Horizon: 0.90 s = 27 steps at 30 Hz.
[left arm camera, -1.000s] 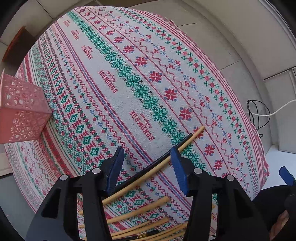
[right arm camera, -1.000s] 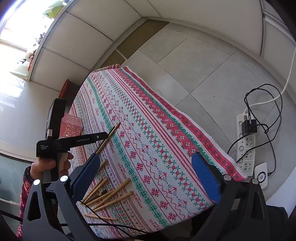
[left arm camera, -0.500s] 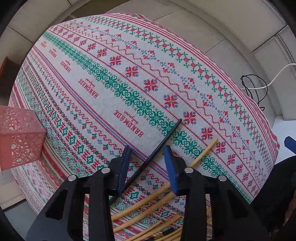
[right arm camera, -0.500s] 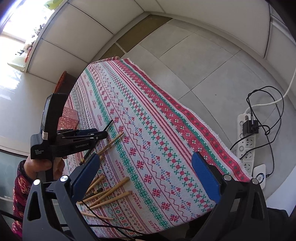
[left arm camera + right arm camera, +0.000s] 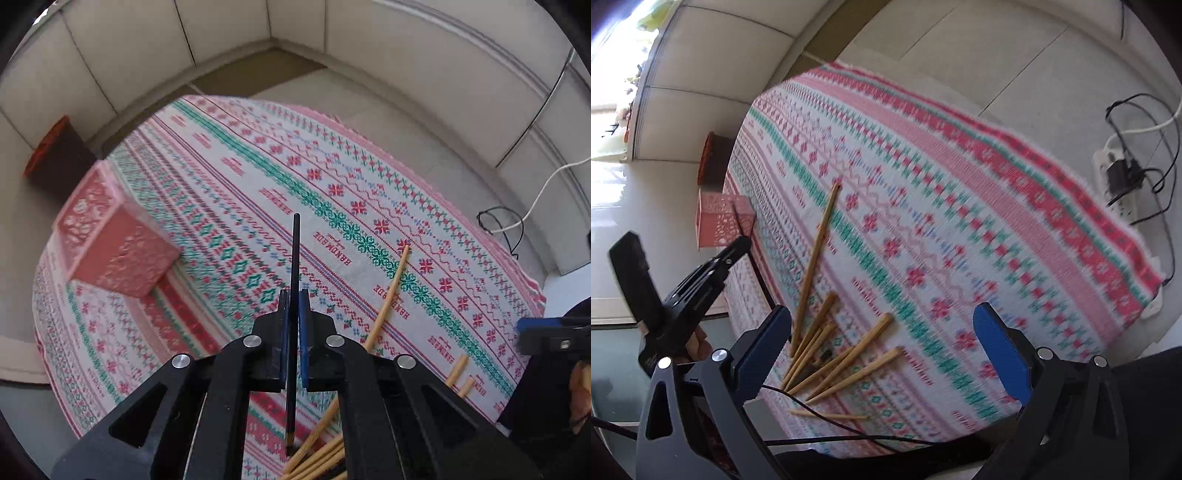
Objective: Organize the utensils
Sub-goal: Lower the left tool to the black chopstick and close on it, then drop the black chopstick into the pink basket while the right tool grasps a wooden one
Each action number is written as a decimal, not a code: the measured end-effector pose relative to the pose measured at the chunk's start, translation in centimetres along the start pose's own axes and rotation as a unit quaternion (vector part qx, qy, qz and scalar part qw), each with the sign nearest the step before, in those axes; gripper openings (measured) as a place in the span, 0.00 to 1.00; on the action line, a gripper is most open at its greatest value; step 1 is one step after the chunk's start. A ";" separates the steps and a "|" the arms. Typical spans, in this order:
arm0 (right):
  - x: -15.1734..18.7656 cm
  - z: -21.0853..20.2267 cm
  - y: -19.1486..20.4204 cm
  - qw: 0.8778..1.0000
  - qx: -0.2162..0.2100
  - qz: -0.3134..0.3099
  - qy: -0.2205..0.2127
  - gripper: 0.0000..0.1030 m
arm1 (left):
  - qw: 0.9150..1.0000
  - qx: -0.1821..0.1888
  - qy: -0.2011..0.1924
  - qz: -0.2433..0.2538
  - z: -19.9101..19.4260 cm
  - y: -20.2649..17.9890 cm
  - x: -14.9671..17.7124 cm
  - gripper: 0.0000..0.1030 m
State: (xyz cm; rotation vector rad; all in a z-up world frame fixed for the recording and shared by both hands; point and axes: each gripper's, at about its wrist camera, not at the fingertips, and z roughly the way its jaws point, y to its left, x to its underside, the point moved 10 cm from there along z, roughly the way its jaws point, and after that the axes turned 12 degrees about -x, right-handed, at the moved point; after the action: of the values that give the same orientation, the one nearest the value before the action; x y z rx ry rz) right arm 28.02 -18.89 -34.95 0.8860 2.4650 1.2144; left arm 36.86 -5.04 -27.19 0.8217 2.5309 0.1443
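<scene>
My left gripper (image 5: 293, 295) is shut on a black chopstick (image 5: 295, 254) and holds it above the patterned tablecloth (image 5: 229, 177), its tip pointing forward. A pink perforated holder (image 5: 114, 251) stands on the cloth to the left of it. Several bamboo chopsticks (image 5: 846, 362) lie fanned near the table's front edge, and one long bamboo chopstick (image 5: 818, 254) lies apart. My right gripper (image 5: 882, 343) is open and empty, above the bamboo pile. The left gripper with the black chopstick (image 5: 759, 271) also shows in the right wrist view (image 5: 738, 245), close to the holder (image 5: 720, 221).
A dark bin with an orange rim (image 5: 55, 155) stands on the floor past the table's far left corner. A power strip with cables (image 5: 1123, 177) lies on the floor at the right. A thin black cable (image 5: 849, 435) runs along the table's front edge.
My left gripper closed on the black chopstick, lifted it off the cloth and turned toward the pink holder. My right gripper moved closer over the bamboo chopsticks and stayed open.
</scene>
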 end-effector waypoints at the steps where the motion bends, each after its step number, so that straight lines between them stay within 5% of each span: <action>1: 0.5 1.1 1.1 1.000 -0.001 -0.007 0.014 0.88 | 1.000 -0.002 -0.022 -0.010 -1.9 1.0 0.3 0.04; 4: -0.4 3.1 3.7 0.999 0.014 -0.042 0.005 0.81 | 0.996 -0.002 -0.078 -0.051 -7.6 3.1 1.6 0.04; 7: -3.1 4.4 3.6 0.999 0.043 -0.002 -0.017 0.75 | 0.988 -0.008 -0.126 -0.091 -11.9 4.5 3.1 0.04; 14: -6.6 8.2 3.6 0.988 0.154 0.022 -0.012 0.56 | 0.973 -0.025 -0.188 -0.134 -16.9 6.2 4.2 0.04; 20: -6.9 11.0 5.8 0.978 0.206 -0.006 -0.028 0.11 | 0.963 -0.035 -0.207 -0.169 -18.8 8.1 5.4 0.04; 27: -6.2 11.6 8.9 0.993 0.109 -0.019 -0.042 0.08 | 0.957 -0.041 -0.196 -0.209 -18.5 9.8 6.7 0.04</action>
State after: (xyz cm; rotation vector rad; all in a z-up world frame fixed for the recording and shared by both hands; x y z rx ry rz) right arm 41.96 -11.29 -35.45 0.9188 2.5666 0.8883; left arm 28.66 7.59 -11.21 0.2368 2.2394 -0.0493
